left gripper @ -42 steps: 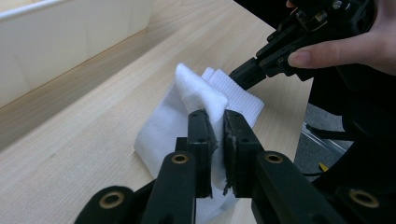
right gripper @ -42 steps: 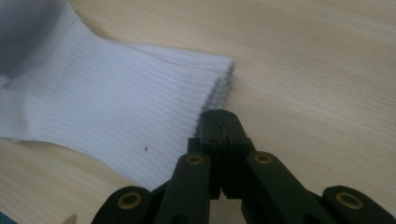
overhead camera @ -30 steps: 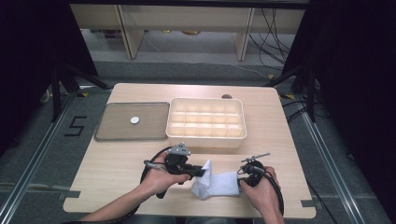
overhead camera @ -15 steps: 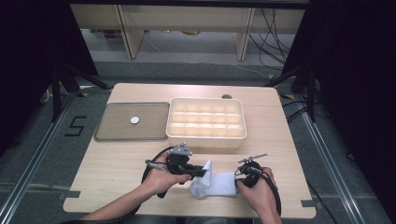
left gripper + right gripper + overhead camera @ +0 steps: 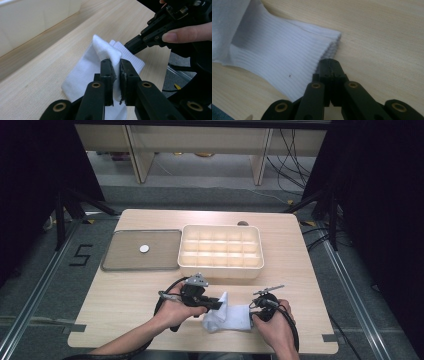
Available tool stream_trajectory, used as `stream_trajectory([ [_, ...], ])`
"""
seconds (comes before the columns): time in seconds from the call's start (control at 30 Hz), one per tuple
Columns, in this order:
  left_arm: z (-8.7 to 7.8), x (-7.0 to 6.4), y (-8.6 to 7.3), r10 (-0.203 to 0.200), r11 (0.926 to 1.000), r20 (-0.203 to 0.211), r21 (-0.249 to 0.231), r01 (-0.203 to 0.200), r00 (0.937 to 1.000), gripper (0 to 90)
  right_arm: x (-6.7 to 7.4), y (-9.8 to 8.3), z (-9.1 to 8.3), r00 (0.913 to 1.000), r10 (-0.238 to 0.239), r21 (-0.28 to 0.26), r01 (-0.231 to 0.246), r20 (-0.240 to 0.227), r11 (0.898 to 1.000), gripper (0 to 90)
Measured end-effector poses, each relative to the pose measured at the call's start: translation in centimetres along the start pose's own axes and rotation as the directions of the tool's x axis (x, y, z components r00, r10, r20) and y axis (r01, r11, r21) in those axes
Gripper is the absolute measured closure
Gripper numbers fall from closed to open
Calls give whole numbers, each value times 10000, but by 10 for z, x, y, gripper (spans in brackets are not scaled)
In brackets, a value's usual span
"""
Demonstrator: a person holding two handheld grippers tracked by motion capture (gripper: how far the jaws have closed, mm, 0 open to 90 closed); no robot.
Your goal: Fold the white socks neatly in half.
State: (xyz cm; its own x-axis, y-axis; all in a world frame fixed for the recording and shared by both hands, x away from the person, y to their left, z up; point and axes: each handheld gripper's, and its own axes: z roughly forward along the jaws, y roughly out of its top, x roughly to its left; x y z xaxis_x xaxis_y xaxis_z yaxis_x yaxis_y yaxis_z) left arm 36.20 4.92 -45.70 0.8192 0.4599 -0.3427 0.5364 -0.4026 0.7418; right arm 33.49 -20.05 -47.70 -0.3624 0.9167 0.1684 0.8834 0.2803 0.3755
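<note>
The sock (image 5: 231, 318) lies on the table (image 5: 125, 305) near its front edge, between the two grippers and well in front of the compartment box (image 5: 220, 251) and the tray (image 5: 142, 250). Over the last second little has shifted: the sock keeps its spot and the right gripper (image 5: 259, 303) has edged slightly inward toward the cuff, so I judge the folding is in a settling stage rather than a new move.

The left gripper (image 5: 115, 72) has its jaws nearly together, clamped on a raised fold of the sock's white fabric; that pinched end stands up off the wood.

The right gripper's jaws are pressed fully together in the right gripper view, their tips at the ribbed cuff's (image 5: 287, 62) edge. Whether any fabric is caught between them, I cannot tell.
</note>
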Motion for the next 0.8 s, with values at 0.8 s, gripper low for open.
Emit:
stream_trajectory([
  [0.8, 12, -4, 3, 182, 9989, -107, 434, -178, 9998, 814, 7, 0, -2, 9999, -136, -54, 135, -107, 9999, 897],
])
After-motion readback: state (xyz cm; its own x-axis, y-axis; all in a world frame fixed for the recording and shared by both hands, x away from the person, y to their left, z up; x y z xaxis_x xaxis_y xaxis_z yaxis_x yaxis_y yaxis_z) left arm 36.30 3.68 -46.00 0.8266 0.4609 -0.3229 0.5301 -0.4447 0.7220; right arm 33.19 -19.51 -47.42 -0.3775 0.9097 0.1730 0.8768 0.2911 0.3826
